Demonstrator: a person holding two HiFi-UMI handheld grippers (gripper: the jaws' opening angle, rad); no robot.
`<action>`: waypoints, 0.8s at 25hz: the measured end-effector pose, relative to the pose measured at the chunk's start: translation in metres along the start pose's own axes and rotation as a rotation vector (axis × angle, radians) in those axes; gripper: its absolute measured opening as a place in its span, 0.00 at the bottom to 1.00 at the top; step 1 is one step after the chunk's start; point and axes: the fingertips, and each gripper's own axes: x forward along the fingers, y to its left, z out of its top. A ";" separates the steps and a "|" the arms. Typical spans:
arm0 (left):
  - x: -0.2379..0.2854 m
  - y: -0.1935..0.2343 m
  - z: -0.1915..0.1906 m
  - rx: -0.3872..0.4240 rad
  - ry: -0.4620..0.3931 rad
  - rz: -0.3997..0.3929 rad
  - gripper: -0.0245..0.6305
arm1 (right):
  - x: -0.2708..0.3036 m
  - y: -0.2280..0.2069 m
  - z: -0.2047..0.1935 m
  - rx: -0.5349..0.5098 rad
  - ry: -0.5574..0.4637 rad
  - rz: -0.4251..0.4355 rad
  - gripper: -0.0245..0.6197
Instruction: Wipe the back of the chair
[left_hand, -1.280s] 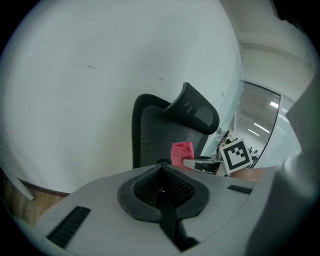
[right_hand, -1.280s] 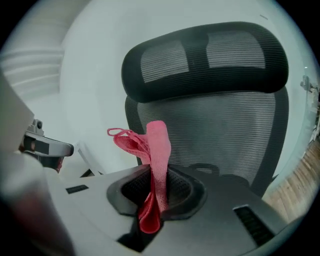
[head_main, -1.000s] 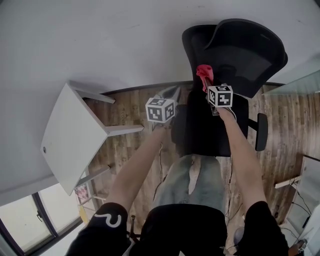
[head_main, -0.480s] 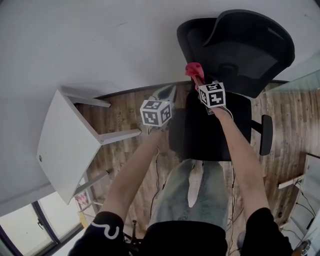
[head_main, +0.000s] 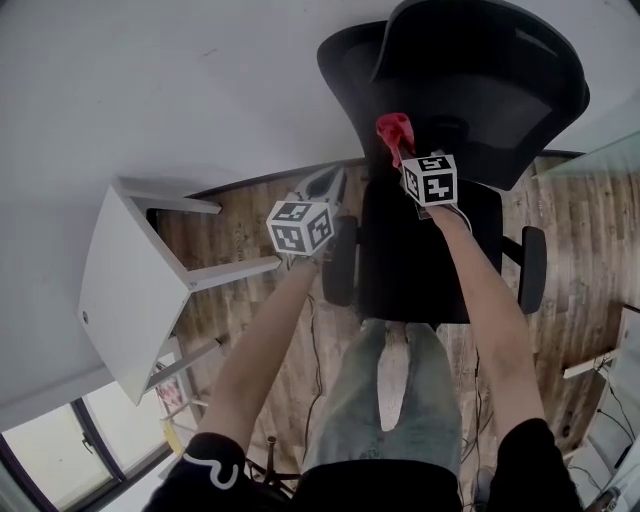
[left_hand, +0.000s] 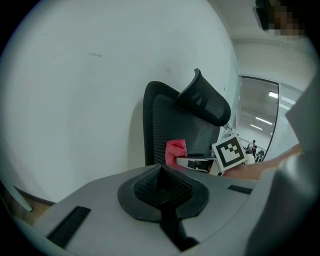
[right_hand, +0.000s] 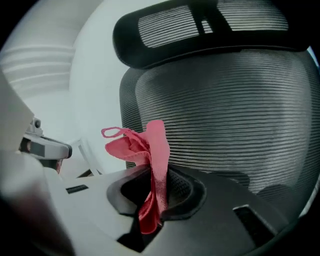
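table (head_main: 120, 290) left of chair (head_main: 480, 90); cloth (head_main: 392, 130) before chair

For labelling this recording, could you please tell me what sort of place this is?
Most likely an office: a black mesh desk chair against a white wall, a white table and a wooden floor.

The wooden floor (head_main: 235, 305) carries a black office chair (head_main: 470, 90), which stands close to the white wall (head_main: 200, 80), and a white table (head_main: 120, 290) at the left, apart from the chair.
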 end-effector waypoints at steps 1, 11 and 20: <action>0.003 -0.005 0.000 -0.002 -0.002 0.003 0.07 | -0.005 -0.008 0.000 0.004 -0.001 -0.002 0.15; 0.049 -0.076 0.000 -0.005 -0.004 -0.027 0.07 | -0.055 -0.090 -0.010 0.042 -0.009 -0.052 0.15; 0.084 -0.131 -0.001 0.007 0.000 -0.060 0.07 | -0.106 -0.176 -0.027 0.103 -0.012 -0.142 0.15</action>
